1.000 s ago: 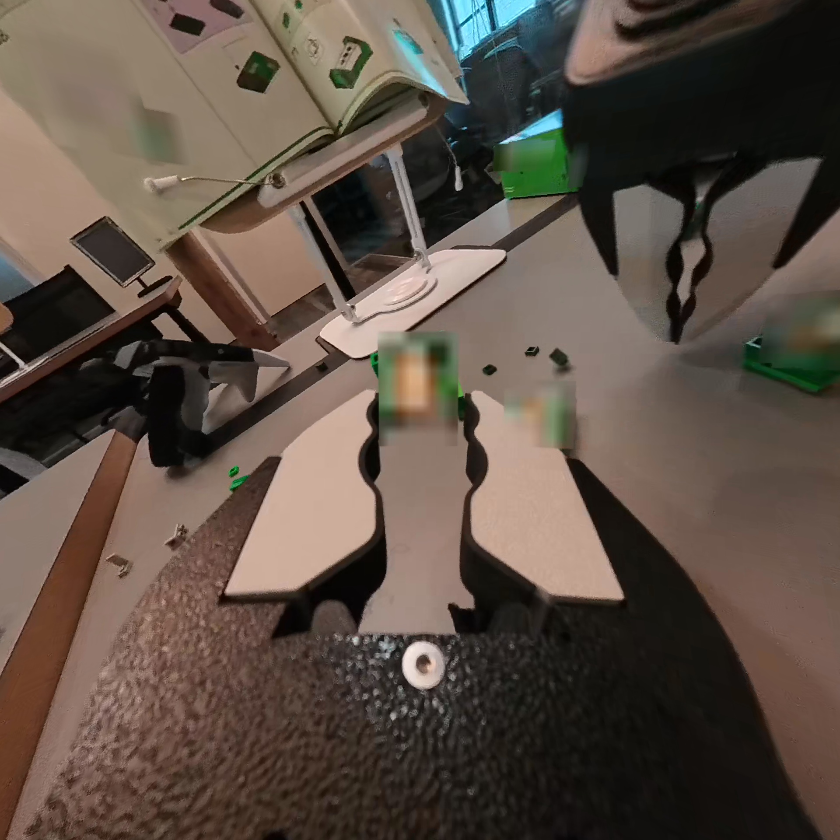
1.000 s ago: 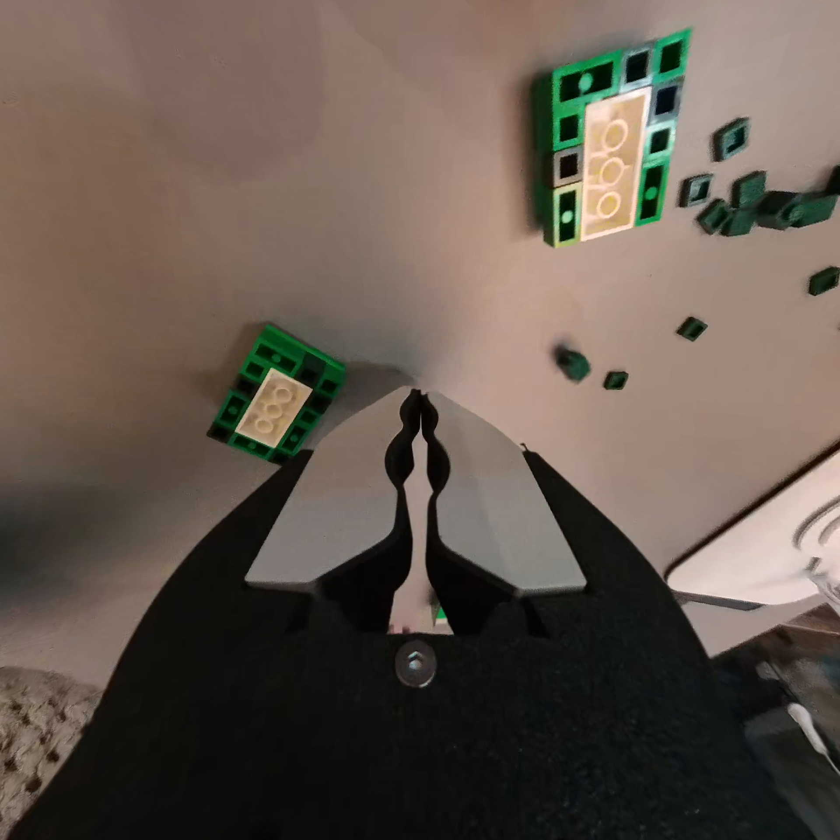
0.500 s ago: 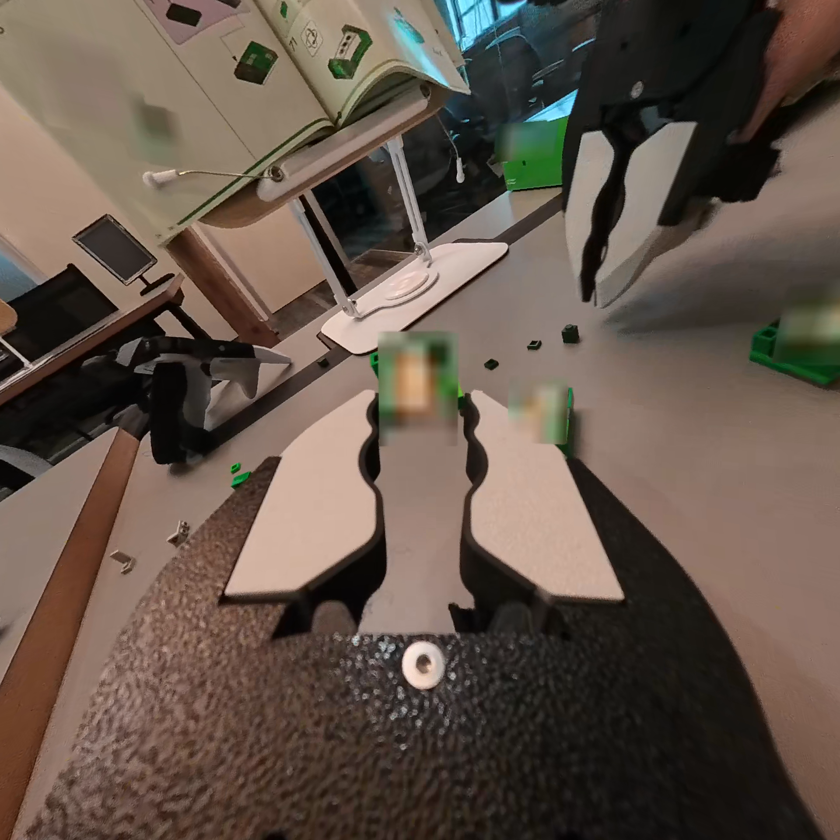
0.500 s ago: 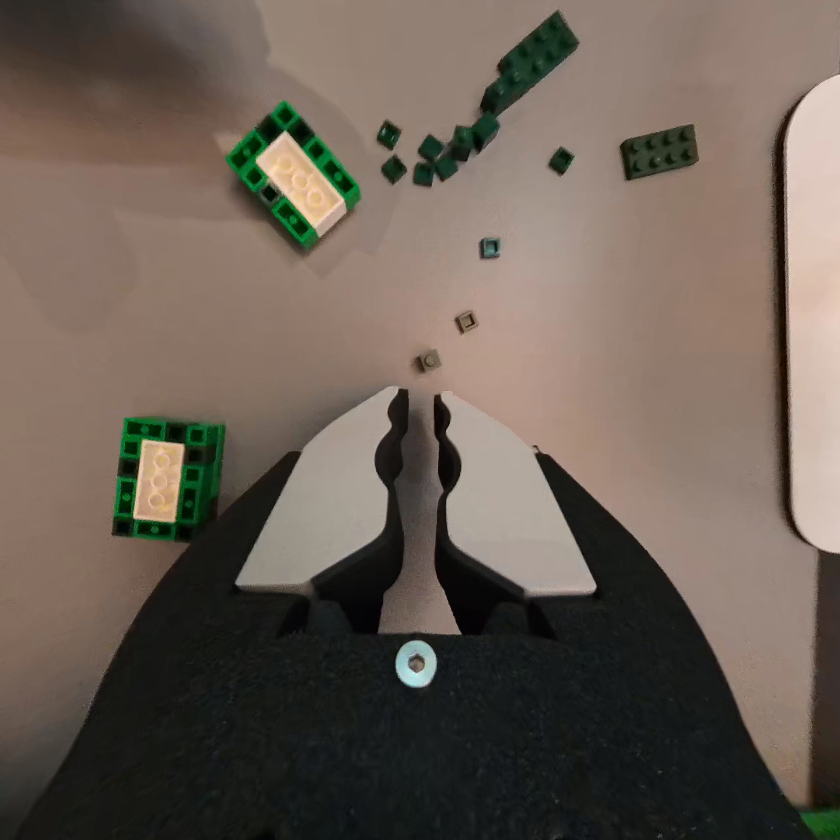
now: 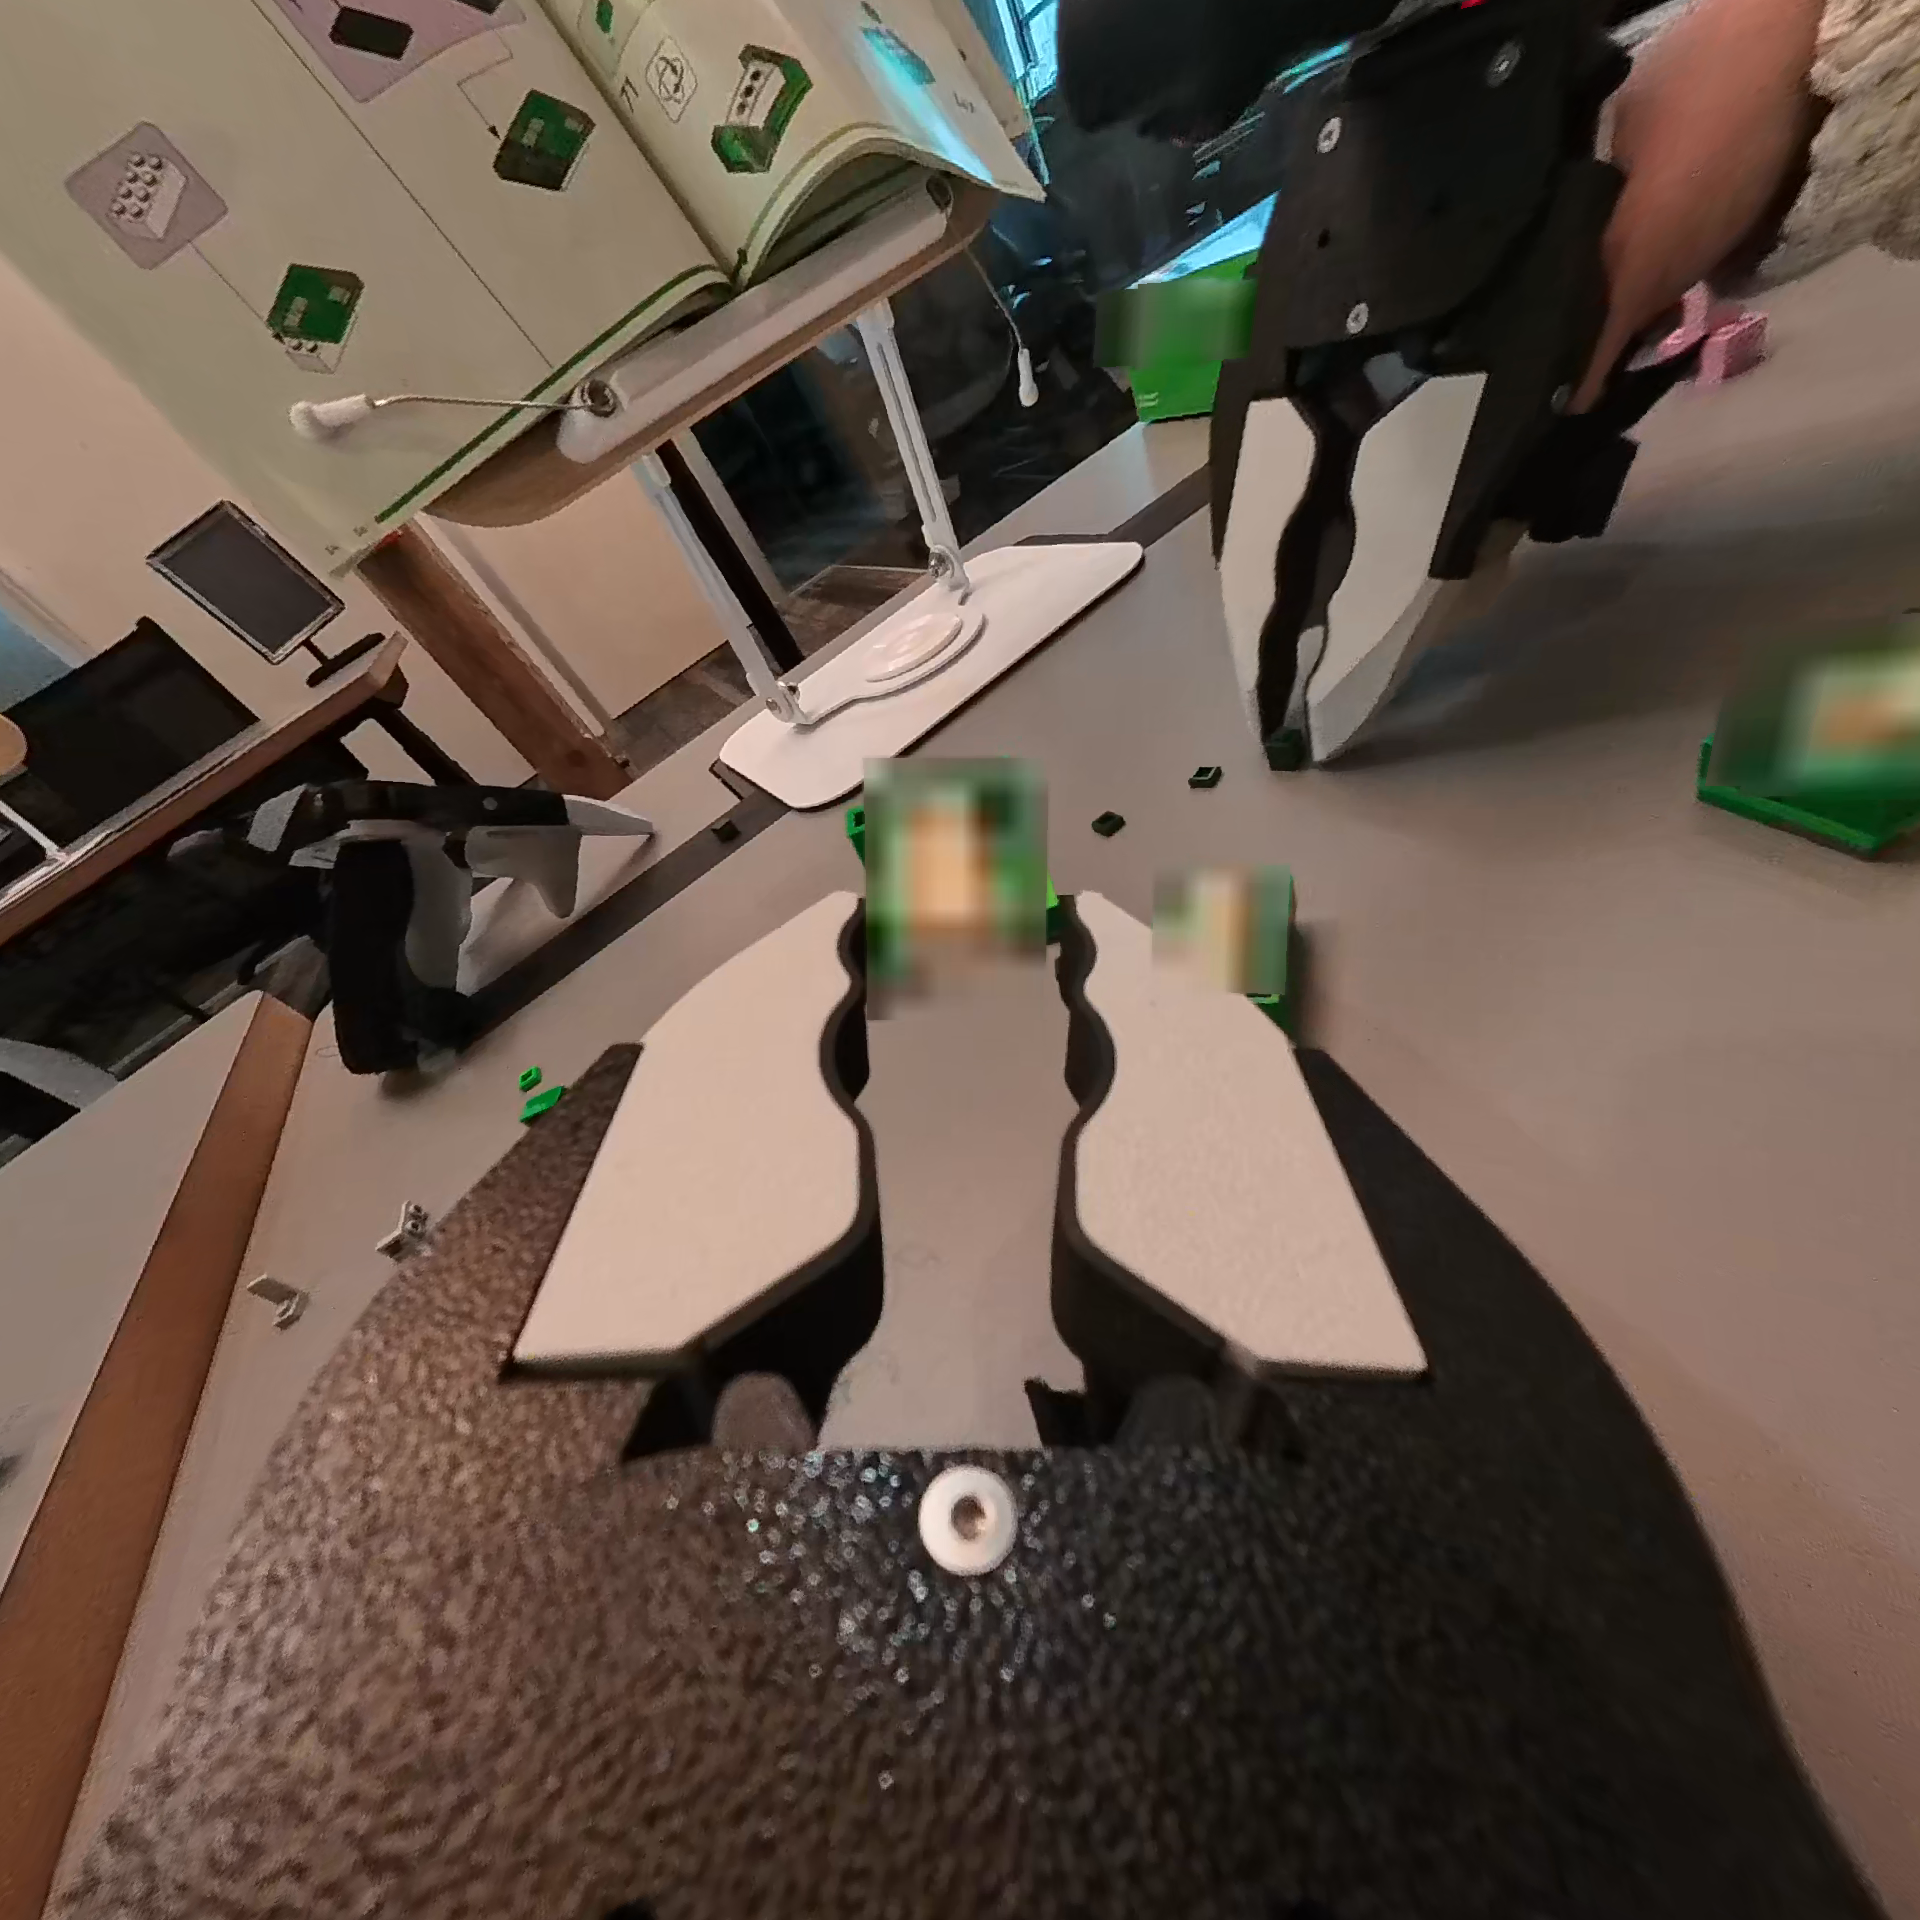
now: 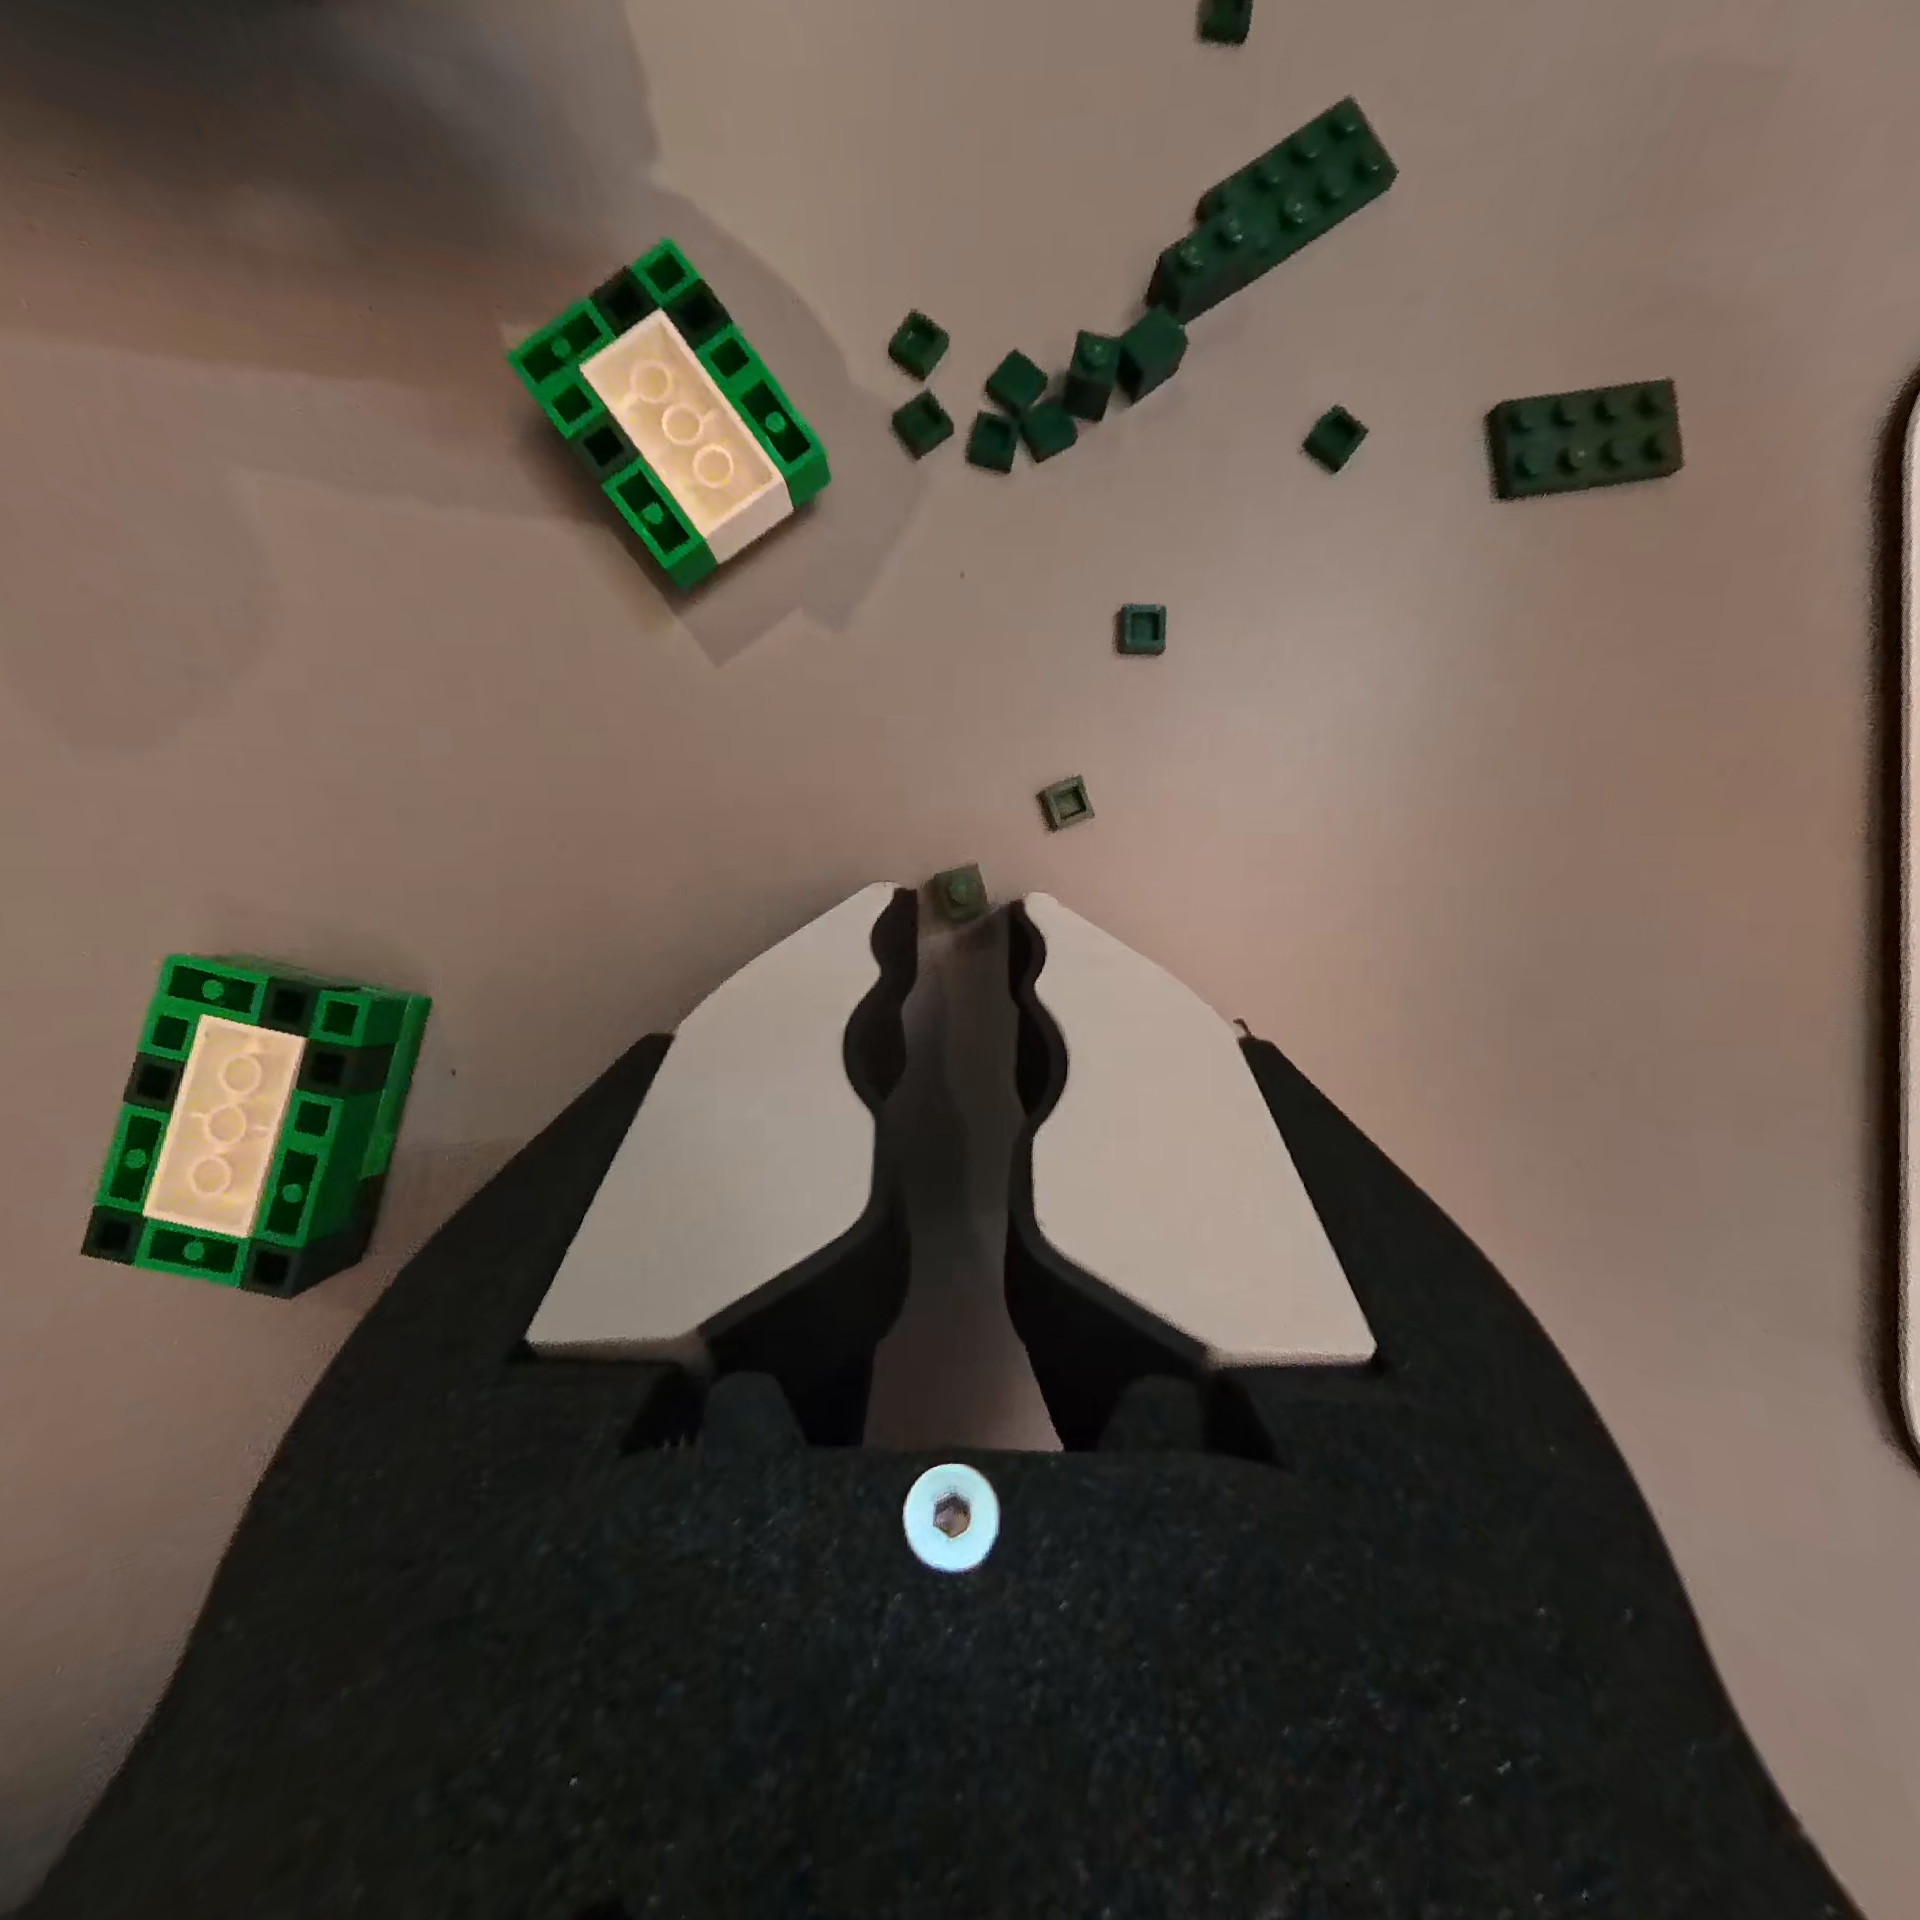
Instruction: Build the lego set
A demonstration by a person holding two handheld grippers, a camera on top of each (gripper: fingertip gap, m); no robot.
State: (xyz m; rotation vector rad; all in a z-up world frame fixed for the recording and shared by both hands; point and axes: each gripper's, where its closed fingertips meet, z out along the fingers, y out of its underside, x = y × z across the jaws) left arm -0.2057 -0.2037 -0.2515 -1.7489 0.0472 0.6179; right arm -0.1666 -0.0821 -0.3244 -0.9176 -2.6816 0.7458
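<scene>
Two green blocks (image 6: pixel 665 416) built; beside them our right hand-held gripper (image 6: pixel 961 909), jaws apart, straddles one small brick (image 6: pixel 958 894); many lie unused.

A white stand base (image 5: pixel 935 665) lies flat on the grey table (image 5: pixel 1558 1039), well ahead of the claw and a little left. Far off to the claw's left a small dark screen (image 5: pixel 244 594) stands on a wooden desk (image 5: pixel 208 748).
</scene>
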